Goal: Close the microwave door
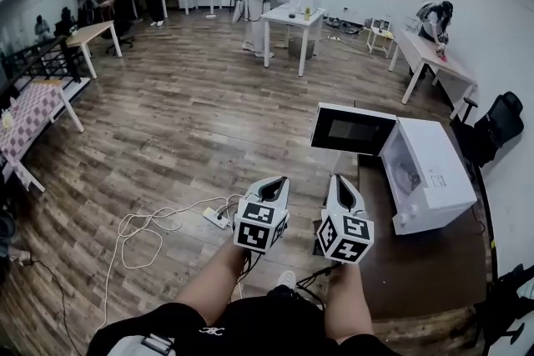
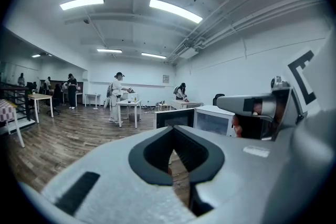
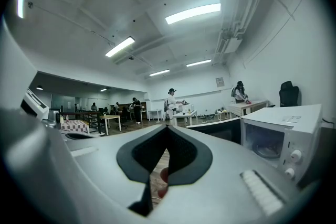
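Here we are with both grippers held out side by side, low in the head view above the wooden floor (image 1: pixel 183 121). The left gripper (image 1: pixel 272 184) has its jaws pressed together at the tips, and its own view confirms it: the dark pads meet with nothing pinched between them. The right gripper (image 1: pixel 339 179), just beside it at 3 o'clock, matches, with its jaws closed and empty, and only floor shows through the gap below the tips. Neither one is touching anything. Up at about 2 o'clock from the pair sits the white microwave (image 1: pixel 427 172), resting on a dark brown surface (image 1: pixel 417 263). Its door (image 1: pixel 352 129) stands wide open, swung out to the 9 o'clock side of the body with the dark window panel facing across the room. The cavity is plainly exposed in the right gripper view, where the microwave (image 3: pixel 283 134) fills the 3 o'clock side. Both grippers are well apart from that door. On the floor at 9 o'clock of the left gripper lies a white power strip (image 1: pixel 217 218) with a cable (image 1: pixel 138 233) looping away from it. A black chair (image 1: pixel 499 125) stands beyond the microwave at 1 o'clock, and people work at tables (image 1: pixel 292 17) far across the room.
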`<state>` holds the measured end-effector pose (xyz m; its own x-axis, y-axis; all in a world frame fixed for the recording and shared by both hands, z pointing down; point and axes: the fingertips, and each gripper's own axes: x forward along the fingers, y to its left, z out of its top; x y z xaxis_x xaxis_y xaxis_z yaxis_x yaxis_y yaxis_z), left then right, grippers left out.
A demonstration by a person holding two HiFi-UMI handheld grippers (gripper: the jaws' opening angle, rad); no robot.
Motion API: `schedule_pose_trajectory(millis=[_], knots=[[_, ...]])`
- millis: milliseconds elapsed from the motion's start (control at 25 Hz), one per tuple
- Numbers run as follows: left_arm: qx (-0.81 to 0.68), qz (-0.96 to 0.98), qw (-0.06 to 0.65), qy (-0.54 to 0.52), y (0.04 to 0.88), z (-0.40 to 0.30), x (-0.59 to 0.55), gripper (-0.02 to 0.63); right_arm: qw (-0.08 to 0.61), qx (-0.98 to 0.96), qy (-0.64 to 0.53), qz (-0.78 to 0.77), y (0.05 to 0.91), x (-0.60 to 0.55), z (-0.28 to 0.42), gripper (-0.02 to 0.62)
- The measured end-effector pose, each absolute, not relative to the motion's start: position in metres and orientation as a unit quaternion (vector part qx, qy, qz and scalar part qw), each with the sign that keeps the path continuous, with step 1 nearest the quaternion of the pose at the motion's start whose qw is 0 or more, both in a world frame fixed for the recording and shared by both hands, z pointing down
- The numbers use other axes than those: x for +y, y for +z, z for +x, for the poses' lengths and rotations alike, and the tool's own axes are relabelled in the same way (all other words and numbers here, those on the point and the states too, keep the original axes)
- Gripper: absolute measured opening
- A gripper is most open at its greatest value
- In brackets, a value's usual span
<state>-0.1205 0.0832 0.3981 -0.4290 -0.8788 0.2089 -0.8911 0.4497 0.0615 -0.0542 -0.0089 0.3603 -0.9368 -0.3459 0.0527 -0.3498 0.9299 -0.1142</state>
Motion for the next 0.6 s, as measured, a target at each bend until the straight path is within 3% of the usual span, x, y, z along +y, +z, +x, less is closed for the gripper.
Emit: schedule_pose_trajectory(millis=[600], knots=[[-0.822,0.559,0.104,0.033,0.378,-0.204,-0.102,0.009,0.018,-0.974,0.066,0.217,0.347,-0.187,-0.123,0.006]])
